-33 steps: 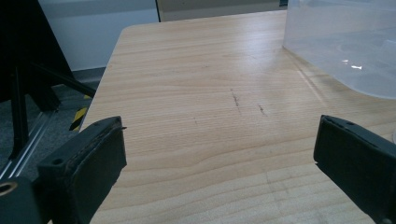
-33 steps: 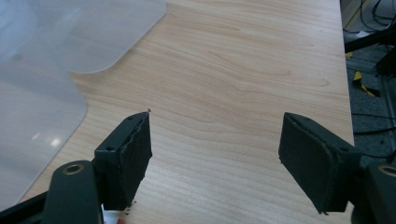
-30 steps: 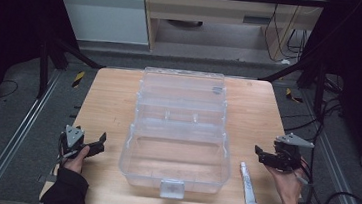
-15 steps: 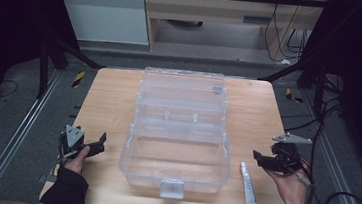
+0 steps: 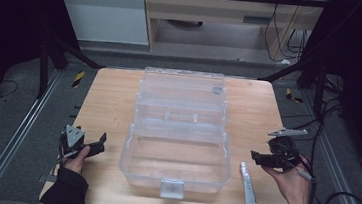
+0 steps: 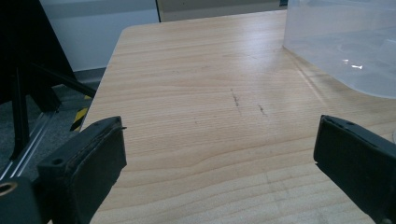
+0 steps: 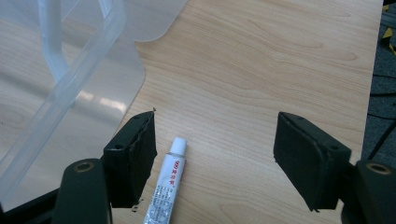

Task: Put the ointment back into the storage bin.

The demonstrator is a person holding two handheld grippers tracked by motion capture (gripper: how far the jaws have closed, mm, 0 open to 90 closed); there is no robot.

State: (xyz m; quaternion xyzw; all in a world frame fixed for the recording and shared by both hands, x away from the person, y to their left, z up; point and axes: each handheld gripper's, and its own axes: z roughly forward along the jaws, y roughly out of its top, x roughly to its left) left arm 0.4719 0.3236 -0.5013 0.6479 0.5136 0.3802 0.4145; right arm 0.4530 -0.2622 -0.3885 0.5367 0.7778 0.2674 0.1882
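Observation:
A clear plastic storage box (image 5: 176,152) stands open in the middle of the wooden table, its lid tipped back toward the far side. A small white tube (image 5: 248,184) lies flat to the right of the box, near the front edge. My right gripper (image 5: 257,158) hovers open just right of the tube's far end; in the right gripper view the tube (image 7: 166,186) lies beside the left jaw of that gripper (image 7: 215,135), with the box (image 7: 70,70) at left. My left gripper (image 5: 98,144) is open left of the box, over bare wood (image 6: 219,135).
The table (image 5: 109,100) ends close behind both hands; metal rails and dark floor run along either side. The box wall (image 6: 345,46) stands right of the left gripper. Cables trail off the table's right edge (image 5: 324,161).
My right gripper has dipped slightly and edged toward the tube. The left gripper, the box and the tube have stayed put.

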